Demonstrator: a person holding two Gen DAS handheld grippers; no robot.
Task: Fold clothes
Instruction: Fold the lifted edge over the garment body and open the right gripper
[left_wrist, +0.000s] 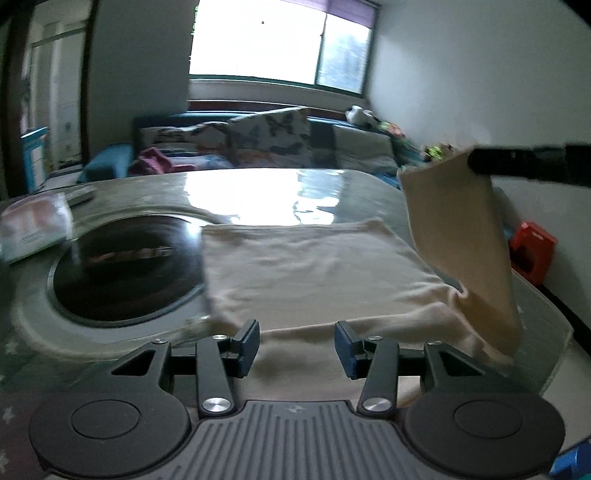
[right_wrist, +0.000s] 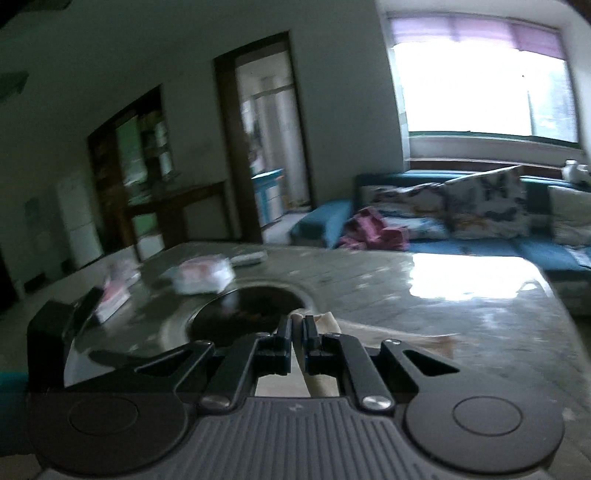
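Glossy and grey, the counter (left_wrist: 258, 184) mirrors the bright window (left_wrist: 280, 44) behind it and carries a beige garment (left_wrist: 314, 266) spread flat just right of a round black inset plate (left_wrist: 125, 266). One part of the garment is lifted off the counter on the side away from the plate, hanging as a tall flap whose top corner is pinched by the right hand-held gripper (right_wrist: 297, 328); in the right wrist view its two fingers are pressed together with a strip of beige cloth squeezed between them. The left hand-held gripper (left_wrist: 296, 345) sits over the garment's near edge with its fingers spread wide apart and nothing between them.

Left of the plate lies a white wrapped packet (left_wrist: 33, 229), and beyond that a small flat grey item (left_wrist: 79, 195) too blurred to identify. Behind the counter, away from the garment, a blue sofa (right_wrist: 480, 236) holds butterfly-print cushions (left_wrist: 269, 136) and a bundle of pink cloth (right_wrist: 373, 230). A red object (left_wrist: 532, 251) sits on the floor by the wall on the lifted flap's side.
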